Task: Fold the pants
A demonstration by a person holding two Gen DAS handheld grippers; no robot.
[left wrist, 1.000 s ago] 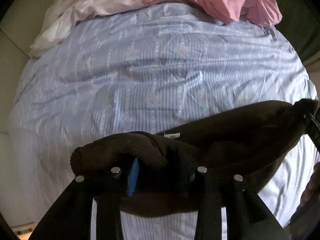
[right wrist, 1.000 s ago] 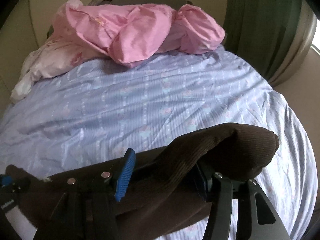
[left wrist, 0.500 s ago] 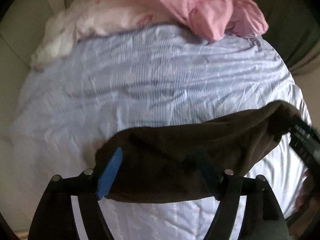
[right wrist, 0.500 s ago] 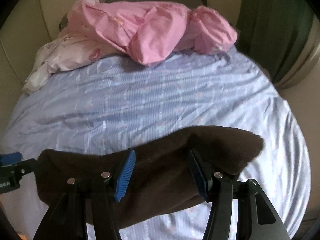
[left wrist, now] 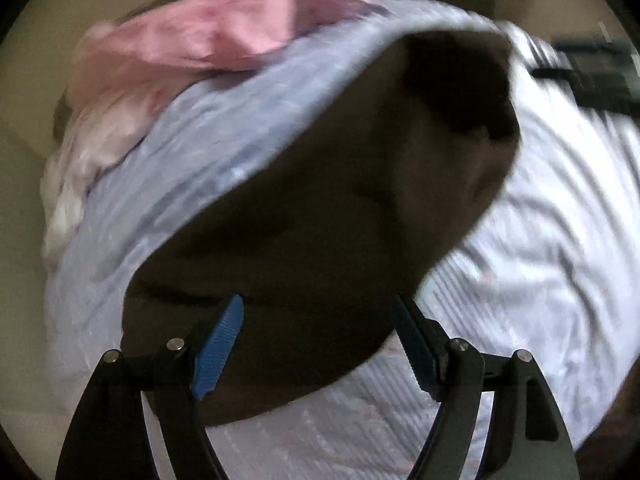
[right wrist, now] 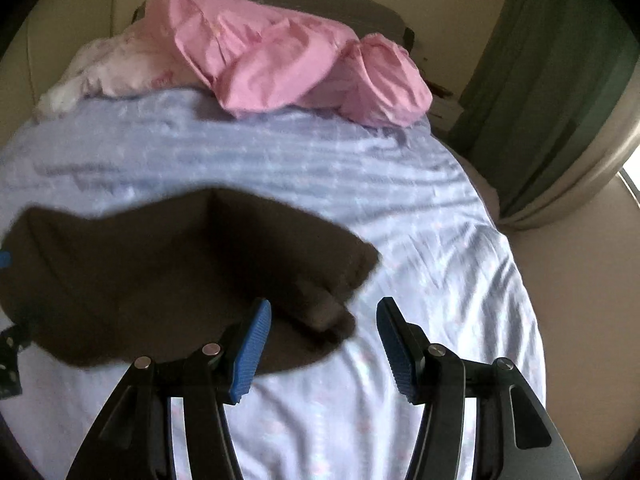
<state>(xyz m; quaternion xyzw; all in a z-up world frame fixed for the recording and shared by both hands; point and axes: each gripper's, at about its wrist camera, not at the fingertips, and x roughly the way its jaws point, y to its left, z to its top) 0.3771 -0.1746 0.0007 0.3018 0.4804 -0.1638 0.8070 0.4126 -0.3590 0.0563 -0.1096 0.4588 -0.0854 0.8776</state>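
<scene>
The dark brown pants point(left wrist: 328, 216) lie in a folded bundle on the pale blue striped bed sheet point(left wrist: 208, 160). My left gripper point(left wrist: 320, 344) is open just above the near edge of the bundle, holding nothing. In the right wrist view the pants point(right wrist: 172, 276) lie left of centre on the sheet point(right wrist: 432, 248). My right gripper point(right wrist: 324, 344) is open and empty, over the bundle's right end. The right gripper also shows at the top right of the left wrist view point(left wrist: 596, 76), blurred.
A heap of pink bedding point(right wrist: 280, 60) lies at the head of the bed, with a paler pink and white cover point(right wrist: 112, 68) to its left. A green curtain point(right wrist: 552, 80) hangs at the right. The bed's right edge point(right wrist: 532, 320) drops to the floor.
Both grippers have opened and let go of the pants, which now lie on the sheet. Both grippers have drawn back, and the left view has swung round.
</scene>
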